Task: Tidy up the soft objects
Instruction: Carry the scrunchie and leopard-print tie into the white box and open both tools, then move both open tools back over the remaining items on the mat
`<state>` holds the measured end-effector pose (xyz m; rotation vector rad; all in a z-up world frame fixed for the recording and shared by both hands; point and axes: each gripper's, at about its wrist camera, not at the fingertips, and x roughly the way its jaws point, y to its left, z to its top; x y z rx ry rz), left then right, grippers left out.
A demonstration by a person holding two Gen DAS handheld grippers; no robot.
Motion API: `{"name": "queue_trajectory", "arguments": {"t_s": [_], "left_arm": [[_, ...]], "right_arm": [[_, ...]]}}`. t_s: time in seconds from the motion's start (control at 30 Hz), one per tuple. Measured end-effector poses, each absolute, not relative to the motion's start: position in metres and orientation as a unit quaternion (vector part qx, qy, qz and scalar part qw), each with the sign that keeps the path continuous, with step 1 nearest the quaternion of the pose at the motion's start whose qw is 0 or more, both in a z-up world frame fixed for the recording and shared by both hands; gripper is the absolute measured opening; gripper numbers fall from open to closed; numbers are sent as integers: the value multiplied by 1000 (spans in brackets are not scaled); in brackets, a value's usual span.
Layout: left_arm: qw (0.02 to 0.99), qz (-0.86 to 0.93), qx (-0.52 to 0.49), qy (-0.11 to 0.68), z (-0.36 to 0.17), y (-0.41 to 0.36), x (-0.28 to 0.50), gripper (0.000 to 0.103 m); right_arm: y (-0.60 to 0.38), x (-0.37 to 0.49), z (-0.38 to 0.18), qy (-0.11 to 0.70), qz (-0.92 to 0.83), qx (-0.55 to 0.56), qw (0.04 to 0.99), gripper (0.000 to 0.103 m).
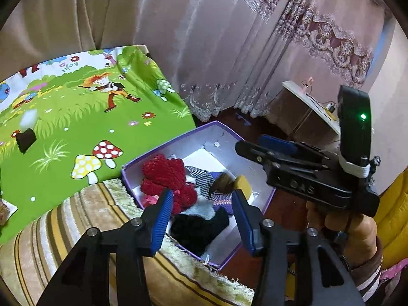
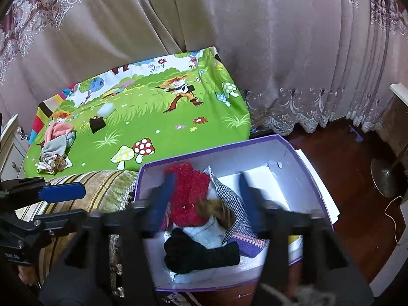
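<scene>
Soft things — red knit, black glove — sit piled in the purple box, left gripper and right gripper both spread wide, empty, above it.

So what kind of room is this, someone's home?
Most likely a bedroom at home: a bed under a green cartoon sheet, floor-length lace-trimmed curtains behind it, and a purple box of knitted soft things on the wooden floor.

Both black plastic hand-held grippers have ribbed blue finger pads and silver screws. The other unit shows a green LED, bare-skinned hand, striped cuff.
</scene>
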<state>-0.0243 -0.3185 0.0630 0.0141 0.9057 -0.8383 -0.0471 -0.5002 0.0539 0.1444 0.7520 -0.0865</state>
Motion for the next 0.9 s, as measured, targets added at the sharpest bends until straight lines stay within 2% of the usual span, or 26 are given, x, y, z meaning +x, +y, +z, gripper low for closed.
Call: {"name": "queue_trajectory", "arguments": {"t_s": [0.5,0.9], "left_arm": [[845,-341,-48,409,74,-247,-9,49],[869,-238,-116,418,63,-135,8,50]], "right_arm": [[-450,-31,65,371,3,37,928,71],[-389,-6,73,376,64,11,924,76]]}}
